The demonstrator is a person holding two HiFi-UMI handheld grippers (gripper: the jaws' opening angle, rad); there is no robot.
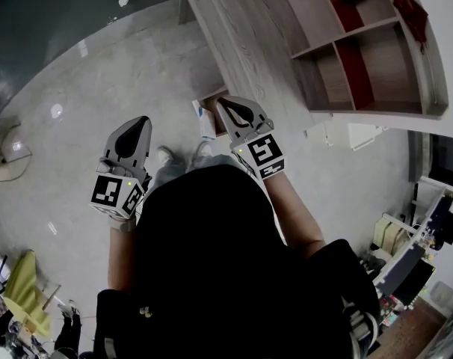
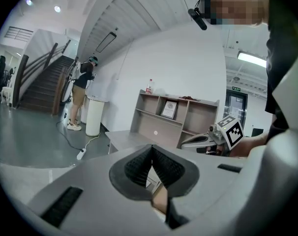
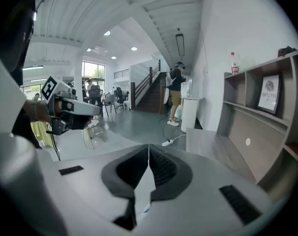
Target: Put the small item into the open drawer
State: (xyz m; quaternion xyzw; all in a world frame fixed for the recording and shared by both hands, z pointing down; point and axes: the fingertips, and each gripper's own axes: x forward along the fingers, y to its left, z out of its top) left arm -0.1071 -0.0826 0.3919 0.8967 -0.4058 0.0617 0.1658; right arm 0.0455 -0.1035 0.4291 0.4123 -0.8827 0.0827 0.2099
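Observation:
In the head view I hold both grippers over the grey floor beside a wooden desk point(image 1: 241, 43). My right gripper point(image 1: 223, 102) points at the desk's near edge, where a brown open drawer point(image 1: 220, 124) shows. A small white and blue item point(image 1: 205, 123) stands there just left of the gripper's tip. In the right gripper view the pads point(image 3: 161, 168) meet with nothing pinched between them. A white patch with a blue edge point(image 3: 141, 193) shows through the gap behind them. My left gripper point(image 1: 143, 120) hangs further left, away from the desk. Its pads point(image 2: 139, 166) are closed together and empty.
A shelf unit point(image 1: 361, 58) stands on the desk's far side, with a bottle point(image 3: 234, 62) on top. A power strip point(image 2: 81, 154) and its cable lie on the floor. A person point(image 2: 82, 90) stands by a white bin point(image 2: 95, 114) near a staircase point(image 2: 41, 85).

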